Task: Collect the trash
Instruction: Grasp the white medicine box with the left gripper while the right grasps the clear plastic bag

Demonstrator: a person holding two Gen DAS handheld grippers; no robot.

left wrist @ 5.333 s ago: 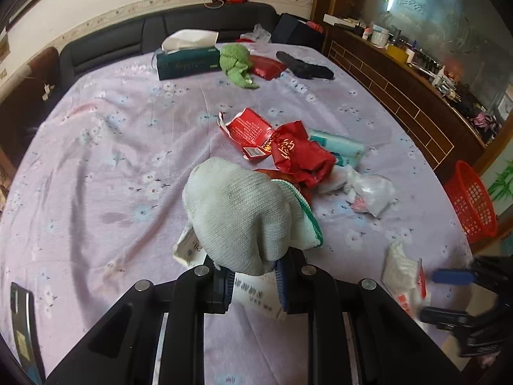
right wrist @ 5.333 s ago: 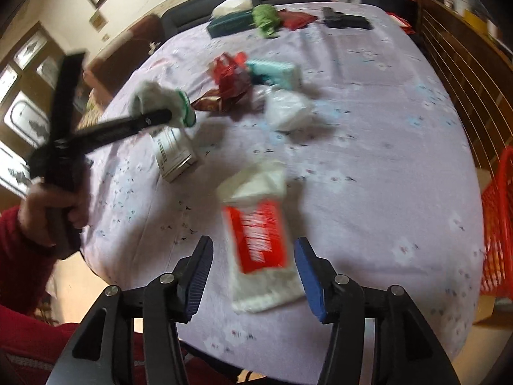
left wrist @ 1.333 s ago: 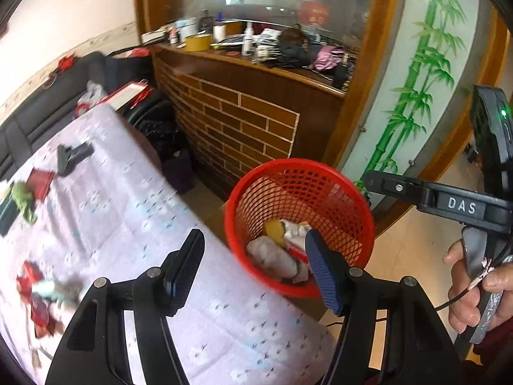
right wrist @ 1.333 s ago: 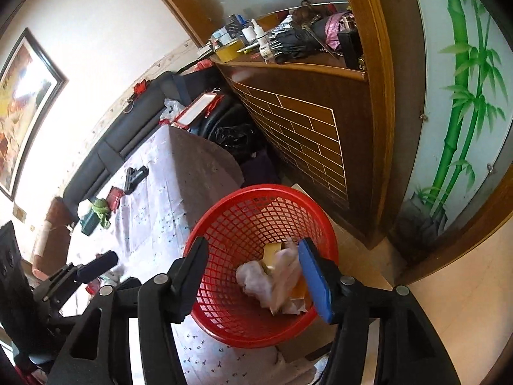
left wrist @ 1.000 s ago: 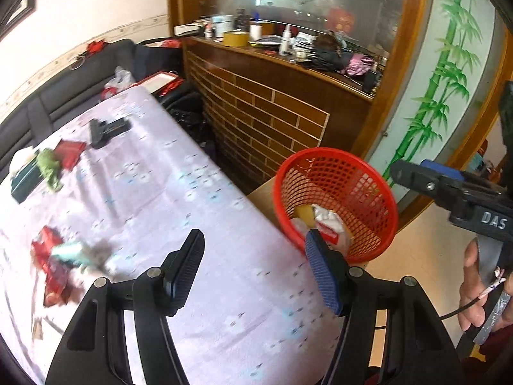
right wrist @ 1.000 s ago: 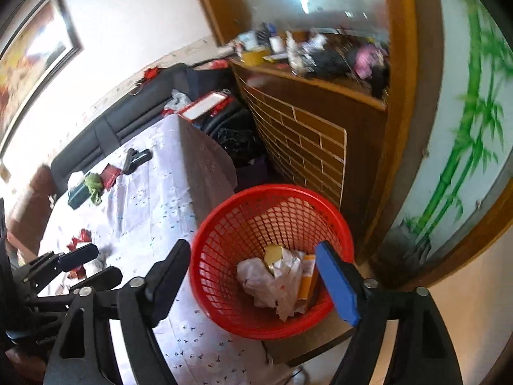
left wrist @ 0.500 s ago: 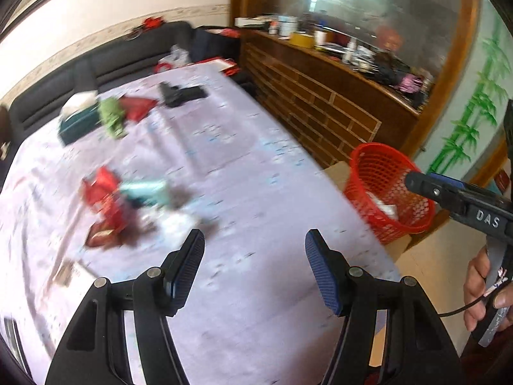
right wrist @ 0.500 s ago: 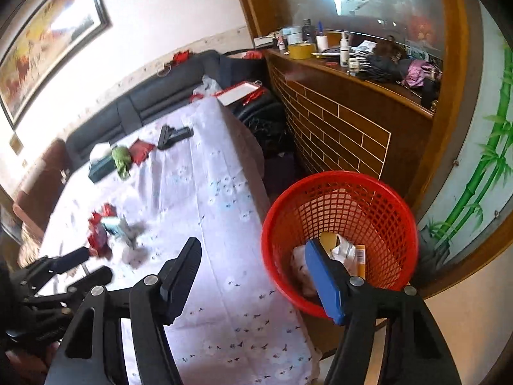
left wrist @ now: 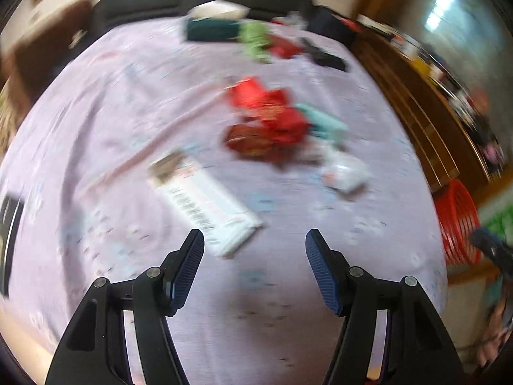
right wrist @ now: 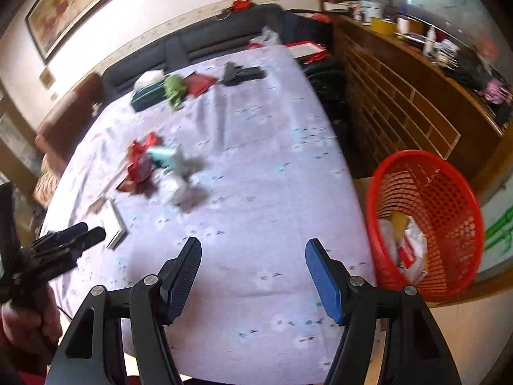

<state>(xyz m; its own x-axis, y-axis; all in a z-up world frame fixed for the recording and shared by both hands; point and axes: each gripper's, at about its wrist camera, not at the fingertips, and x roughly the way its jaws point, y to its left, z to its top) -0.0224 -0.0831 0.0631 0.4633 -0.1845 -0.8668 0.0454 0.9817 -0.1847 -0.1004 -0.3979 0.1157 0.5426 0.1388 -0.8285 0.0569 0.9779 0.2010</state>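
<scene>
Trash lies on the lilac flowered tablecloth (left wrist: pixel 96 147): a white printed box (left wrist: pixel 205 205), red wrappers (left wrist: pixel 266 122), a teal packet (left wrist: pixel 323 125) and a crumpled white bag (left wrist: pixel 344 173). My left gripper (left wrist: pixel 254 243) hovers open and empty just in front of the white box; the view is blurred. My right gripper (right wrist: pixel 253 250) is open and empty over the table's near right corner. Beside it stands the red mesh basket (right wrist: pixel 426 224), which holds paper and wrappers. In the right wrist view the left gripper (right wrist: pixel 77 234) sits by the white box (right wrist: pixel 113 221).
At the table's far end lie a dark green tissue box (right wrist: pixel 149 94), a green cloth (right wrist: pixel 174 91), a red pouch (right wrist: pixel 200 83) and a black object (right wrist: pixel 240 73). A dark sofa (right wrist: pixel 208 41) runs behind. A wooden counter (right wrist: pixel 400 96) lines the right side.
Both views have swung from the red basket back to the table. My left gripper has moved in over the trash pile, close to the white box. My right jaws have narrowed a little.
</scene>
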